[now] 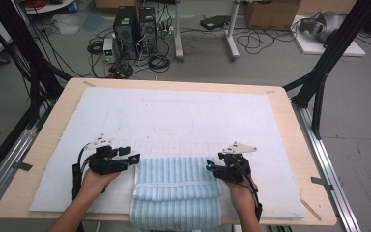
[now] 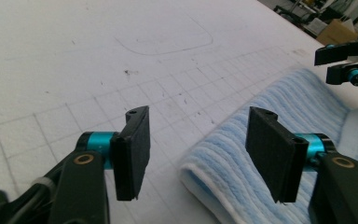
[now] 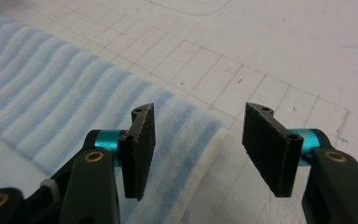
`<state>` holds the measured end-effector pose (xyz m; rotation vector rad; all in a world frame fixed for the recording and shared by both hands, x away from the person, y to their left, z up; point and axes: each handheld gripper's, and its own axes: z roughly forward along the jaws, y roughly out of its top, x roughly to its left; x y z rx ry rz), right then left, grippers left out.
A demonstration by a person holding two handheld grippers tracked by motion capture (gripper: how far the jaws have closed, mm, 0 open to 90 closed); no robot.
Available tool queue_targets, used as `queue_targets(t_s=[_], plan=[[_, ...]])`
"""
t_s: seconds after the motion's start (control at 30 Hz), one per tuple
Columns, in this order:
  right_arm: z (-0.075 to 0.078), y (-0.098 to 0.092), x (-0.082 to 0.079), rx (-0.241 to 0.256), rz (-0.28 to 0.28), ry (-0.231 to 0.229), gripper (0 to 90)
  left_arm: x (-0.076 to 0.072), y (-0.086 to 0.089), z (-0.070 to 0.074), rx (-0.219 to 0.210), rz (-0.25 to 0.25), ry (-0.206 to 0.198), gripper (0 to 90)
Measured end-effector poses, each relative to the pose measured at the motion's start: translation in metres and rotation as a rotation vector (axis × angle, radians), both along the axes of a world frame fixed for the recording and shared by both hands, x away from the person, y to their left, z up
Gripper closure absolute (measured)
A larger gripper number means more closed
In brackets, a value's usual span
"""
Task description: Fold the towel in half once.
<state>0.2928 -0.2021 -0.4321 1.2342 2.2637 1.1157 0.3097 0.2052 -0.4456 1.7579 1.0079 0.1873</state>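
Observation:
A blue-and-white striped towel (image 1: 176, 191) lies folded at the table's near edge, its front part hanging over. My left gripper (image 1: 131, 156) hovers open at the towel's far left corner (image 2: 205, 170), with nothing between its pads. My right gripper (image 1: 210, 166) stands open at the towel's far right corner (image 3: 200, 135), also holding nothing. In the left gripper view the towel (image 2: 279, 107) runs toward the right gripper (image 2: 345, 65) farther off.
A white padded mat (image 1: 174, 121) with a drawn grid covers the wooden table (image 1: 290, 104). Black frame legs (image 1: 328, 53) rise at both far corners. Computers (image 1: 135, 31) and cables sit on the floor beyond.

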Motion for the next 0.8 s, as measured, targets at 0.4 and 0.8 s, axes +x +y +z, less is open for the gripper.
queue_targets(t_s=[0.4, 0.8], plan=[[-0.01, 0.01, 0.011, -0.061, 0.036, 0.079, 63.5, 0.006, -0.024, -0.005, 0.273, 0.012, -0.009, 54.5], [-0.002, 0.003, 0.026, 0.036, -0.008, 0.079, 85.3, 0.04, -0.025, 0.019, 0.139, 0.039, 0.053, 89.2]])
